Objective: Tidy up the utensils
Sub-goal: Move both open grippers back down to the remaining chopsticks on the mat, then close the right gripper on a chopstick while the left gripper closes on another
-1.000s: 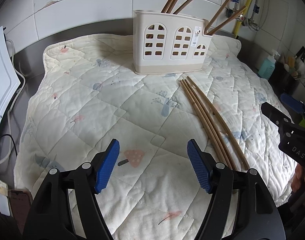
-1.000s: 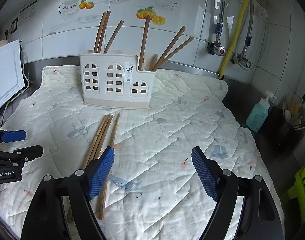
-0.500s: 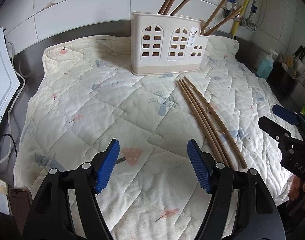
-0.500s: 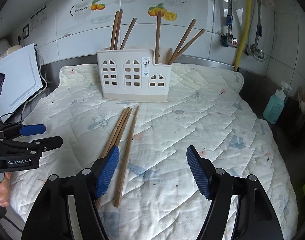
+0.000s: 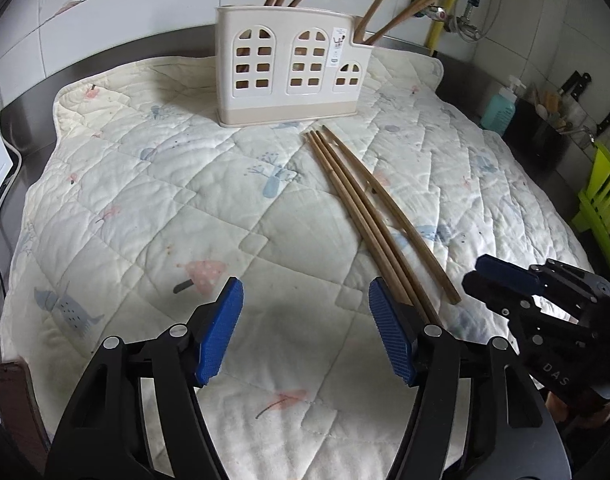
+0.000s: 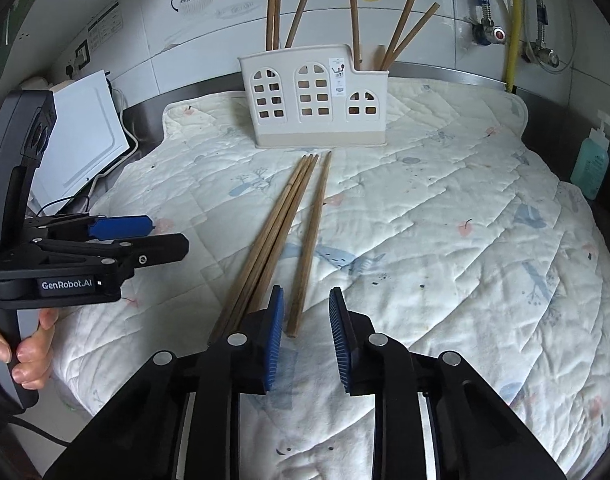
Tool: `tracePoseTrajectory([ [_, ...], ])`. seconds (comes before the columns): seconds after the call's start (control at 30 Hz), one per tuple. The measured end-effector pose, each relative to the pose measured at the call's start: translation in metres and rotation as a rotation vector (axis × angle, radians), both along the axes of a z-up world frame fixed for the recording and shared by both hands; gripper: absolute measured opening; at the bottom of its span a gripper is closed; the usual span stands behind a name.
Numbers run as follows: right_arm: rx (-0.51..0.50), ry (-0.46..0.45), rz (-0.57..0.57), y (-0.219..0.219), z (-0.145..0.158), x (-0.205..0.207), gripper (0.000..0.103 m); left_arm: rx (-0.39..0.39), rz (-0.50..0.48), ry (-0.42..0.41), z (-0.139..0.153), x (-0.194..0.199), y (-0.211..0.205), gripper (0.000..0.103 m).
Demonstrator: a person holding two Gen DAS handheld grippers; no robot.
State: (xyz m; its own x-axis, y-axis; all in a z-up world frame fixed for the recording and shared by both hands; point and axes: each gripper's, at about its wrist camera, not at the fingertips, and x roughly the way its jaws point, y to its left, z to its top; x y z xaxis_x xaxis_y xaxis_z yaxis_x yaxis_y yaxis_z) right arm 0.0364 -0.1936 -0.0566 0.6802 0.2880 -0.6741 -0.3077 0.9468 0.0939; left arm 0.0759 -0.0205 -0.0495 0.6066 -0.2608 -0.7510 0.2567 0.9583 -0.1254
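Left wrist: left gripper (image 5: 301, 334) wide open, jaws just narrowed slightly, empty, over mat (image 5: 145, 184) near front edge. Four chopsticks (image 5: 365, 216) lie mid-mat, w/ near ends by its right pad. Holder (image 5: 291, 68) at back edge, now nearer.

Right wrist: right gripper (image 6: 307, 336) jaws just closing, small gap left, lone chopstick's (image 6: 311, 240) near end between pads, not pinched. Has dropped lower.

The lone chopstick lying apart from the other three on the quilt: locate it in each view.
Left wrist: lone chopstick is rightmost of the four, running diagonally from centre to lower right.
Right wrist: it lies centre, right of the bundle, its near end just ahead of the jaws.
Shared landmark: the cream utensil holder.
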Motion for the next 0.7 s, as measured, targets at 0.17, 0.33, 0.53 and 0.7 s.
tracePoseTrajectory([
  [0.17, 0.002, 0.028, 0.02, 0.006, -0.007, 0.006, 0.009, -0.025, -0.049, 0.028, -0.005, -0.007, -0.01, 0.061],
  [0.33, -0.013, 0.034, 0.005, 0.004, -0.012, 0.007, 0.0, -0.028, -0.088, 0.047, -0.011, -0.012, -0.02, 0.061],
  [0.53, -0.026, 0.038, -0.024, -0.009, -0.014, 0.007, 0.0, -0.02, -0.113, 0.066, -0.016, -0.011, -0.031, 0.058],
  [0.7, -0.017, 0.041, -0.031, -0.013, -0.015, 0.004, 0.0, 0.006, -0.092, 0.068, -0.02, -0.01, -0.037, 0.054],
])
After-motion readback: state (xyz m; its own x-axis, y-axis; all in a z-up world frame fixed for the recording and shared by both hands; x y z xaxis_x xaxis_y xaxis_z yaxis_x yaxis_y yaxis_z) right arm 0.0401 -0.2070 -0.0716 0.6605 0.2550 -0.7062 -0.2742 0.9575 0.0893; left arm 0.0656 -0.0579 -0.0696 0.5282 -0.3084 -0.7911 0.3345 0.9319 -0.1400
